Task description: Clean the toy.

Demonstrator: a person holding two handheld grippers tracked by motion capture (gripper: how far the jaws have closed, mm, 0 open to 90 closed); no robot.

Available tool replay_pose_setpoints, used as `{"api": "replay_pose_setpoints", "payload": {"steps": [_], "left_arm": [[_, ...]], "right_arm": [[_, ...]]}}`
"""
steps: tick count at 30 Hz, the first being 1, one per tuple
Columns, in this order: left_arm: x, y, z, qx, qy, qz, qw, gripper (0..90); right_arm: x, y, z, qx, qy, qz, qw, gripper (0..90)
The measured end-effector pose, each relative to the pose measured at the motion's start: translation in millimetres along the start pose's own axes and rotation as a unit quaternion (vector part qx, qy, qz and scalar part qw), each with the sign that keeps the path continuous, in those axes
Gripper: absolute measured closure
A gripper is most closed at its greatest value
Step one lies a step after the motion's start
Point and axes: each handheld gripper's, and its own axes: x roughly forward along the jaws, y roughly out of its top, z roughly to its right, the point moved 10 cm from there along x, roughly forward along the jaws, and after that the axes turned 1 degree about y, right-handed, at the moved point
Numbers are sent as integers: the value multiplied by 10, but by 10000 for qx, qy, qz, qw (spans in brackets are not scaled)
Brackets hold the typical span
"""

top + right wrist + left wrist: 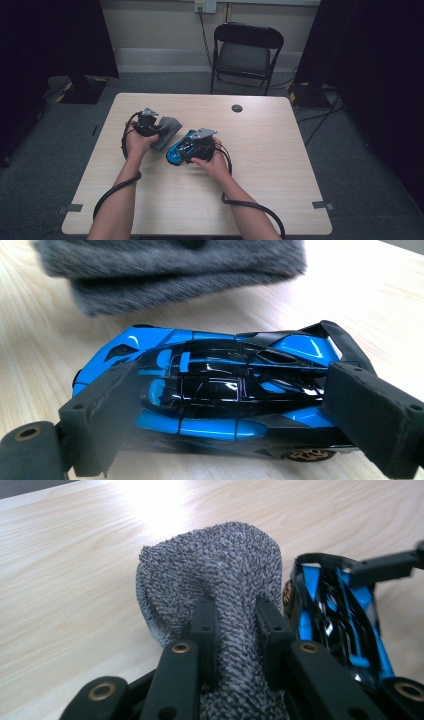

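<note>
A folded grey terry cloth [169,129] lies on the light wooden table [270,170] left of centre. My left gripper [156,129] is shut on it. In the left gripper view the two black jaws pinch a ridge of the cloth [220,565], so that gripper [235,617] holds it bunched up. Just right of the cloth is a blue and black toy sports car [176,151]. My right gripper [186,149] is shut on it. In the right gripper view the pads [102,412] clamp the car [215,385] at its two ends, and the cloth [170,265] hangs close behind it.
A black folding chair [247,50] stands beyond the far edge of the table. A round dark grommet [237,108] sits near the table's far side. Dark curtains flank the room, and cables run over the floor at the right.
</note>
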Motion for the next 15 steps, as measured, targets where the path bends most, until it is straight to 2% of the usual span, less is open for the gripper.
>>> {"api": "replay_pose_setpoints", "payload": {"steps": [3,6,11,12,14,15], "left_arm": [[119,6,-20,58,116,-117,9998,747],[243,2,15,157,103,-243,9995,747],[451,6,167,193,25,-316,9993,742],[491,-5,210,259,0,-385,9989,741],[549,-11,242,348,129,-441,9983,735],[579,-9,268,336,105,-429,9985,736]], "right_arm": [[0,0,0,2,2,-1,10000,83],[0,0,0,0,2,-1,10000,83],[1,0,0,4,2,-1,10000,83],[0,-1,0,-4,5,-6,10000,83],[1,0,0,-4,4,-4,10000,83],[0,-1,0,-5,4,-6,10000,83]]}}
